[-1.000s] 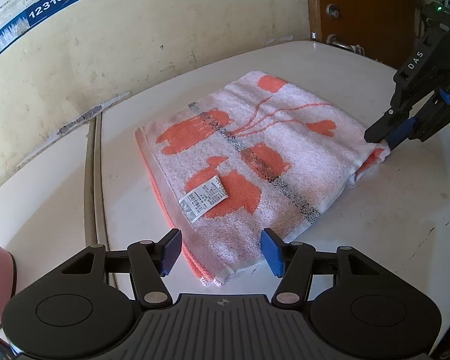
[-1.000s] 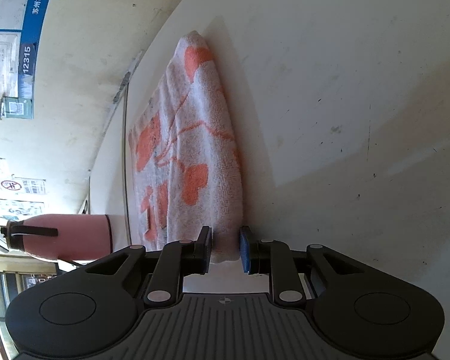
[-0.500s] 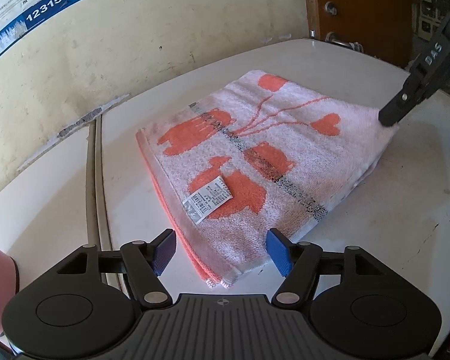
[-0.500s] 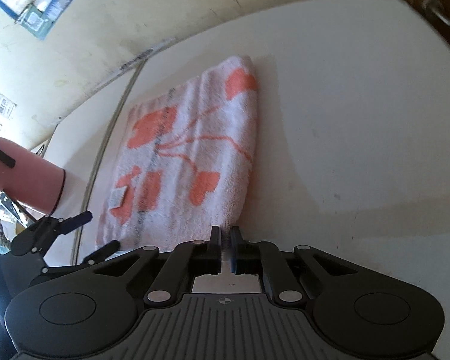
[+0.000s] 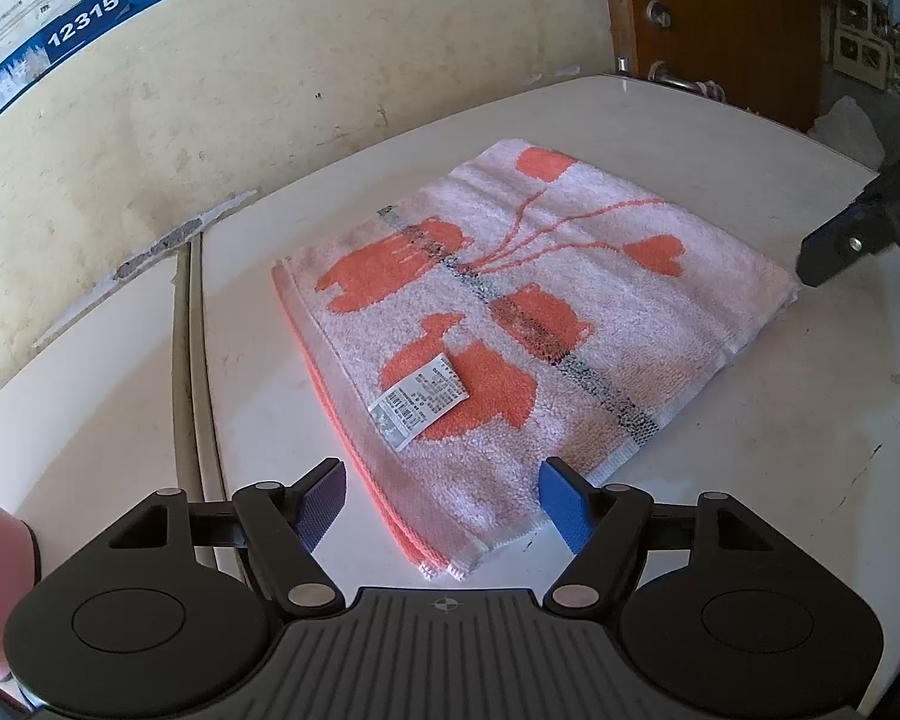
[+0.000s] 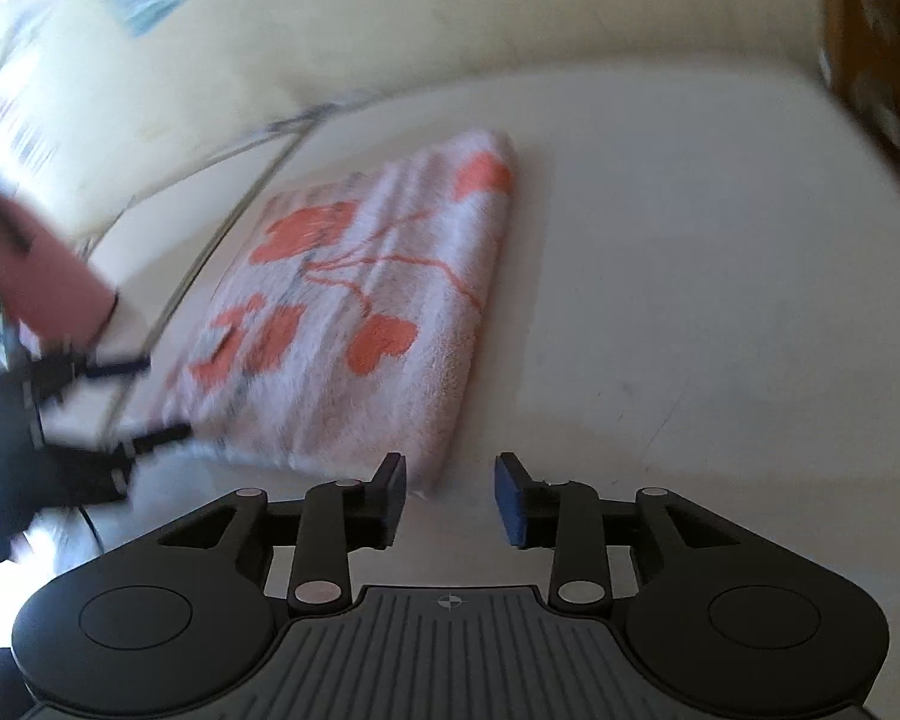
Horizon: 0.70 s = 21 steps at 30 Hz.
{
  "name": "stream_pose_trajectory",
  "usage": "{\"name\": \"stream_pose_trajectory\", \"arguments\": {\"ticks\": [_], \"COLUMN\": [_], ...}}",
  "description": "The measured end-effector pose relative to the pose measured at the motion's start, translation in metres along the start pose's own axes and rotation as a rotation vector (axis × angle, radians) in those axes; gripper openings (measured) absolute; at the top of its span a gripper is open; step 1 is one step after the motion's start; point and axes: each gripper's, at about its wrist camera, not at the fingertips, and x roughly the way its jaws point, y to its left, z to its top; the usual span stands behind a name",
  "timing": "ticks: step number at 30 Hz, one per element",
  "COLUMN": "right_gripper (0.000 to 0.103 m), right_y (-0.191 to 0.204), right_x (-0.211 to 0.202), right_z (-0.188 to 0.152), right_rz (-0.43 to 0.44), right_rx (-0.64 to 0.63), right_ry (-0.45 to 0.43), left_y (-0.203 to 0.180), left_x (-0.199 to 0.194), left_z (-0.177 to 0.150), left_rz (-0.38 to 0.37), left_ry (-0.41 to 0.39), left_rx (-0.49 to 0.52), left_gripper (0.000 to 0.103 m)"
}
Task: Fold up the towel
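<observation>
Towel (image 5: 510, 324) lies folded at frame centre on table (image 5: 780, 450). Left gripper (image 5: 441, 501) spread wide, straddling its near corner; right gripper (image 6: 450, 495) parted, empty.

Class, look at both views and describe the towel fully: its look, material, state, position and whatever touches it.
The towel is pale pink terry with orange shapes, thin orange lines and a grey speckled stripe. It lies folded flat in layers on the cream table, stacked edges toward the left gripper. A white printed label lies on top. Both grippers are open; neither visibly grips it.
</observation>
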Motion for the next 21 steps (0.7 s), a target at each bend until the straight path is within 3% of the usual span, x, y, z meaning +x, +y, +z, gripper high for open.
{"name": "stream_pose_trajectory", "arguments": {"ticks": [5,10,15,18,20,21], "right_gripper": [0.035,0.035,0.035,0.034,0.025,0.016], "right_y": [-0.003,0.011,0.029,0.026,0.025,0.028], "right_x": [0.002,0.012,0.019,0.021,0.021,0.021], "right_z": [-0.007,-0.010,-0.015,-0.013,-0.010,-0.010], "right_rz": [0.092,0.041,0.008,0.015,0.017,0.004], "right_rx": [0.032,-0.114,-0.252,-0.220,-0.199,-0.217], "right_ry": [-0.031,-0.040,-0.047,-0.039,-0.029,-0.022], "left_y": [-0.002,-0.005,-0.012,-0.013,-0.012,-0.011], "left_x": [0.000,-0.001,-0.012,-0.014,-0.013,-0.011], "left_z": [0.003,0.005,0.009,0.011,0.012,0.012], "left_rz": [0.004,0.021,-0.004,-0.021,-0.037,-0.041], "left_ry": [0.002,0.010,-0.041,-0.046,-0.041,-0.034], "left_rx": [0.025,0.056,0.121,0.121,0.103,0.089], "left_gripper": [0.073,0.073,0.073,0.073,0.073,0.073]}}
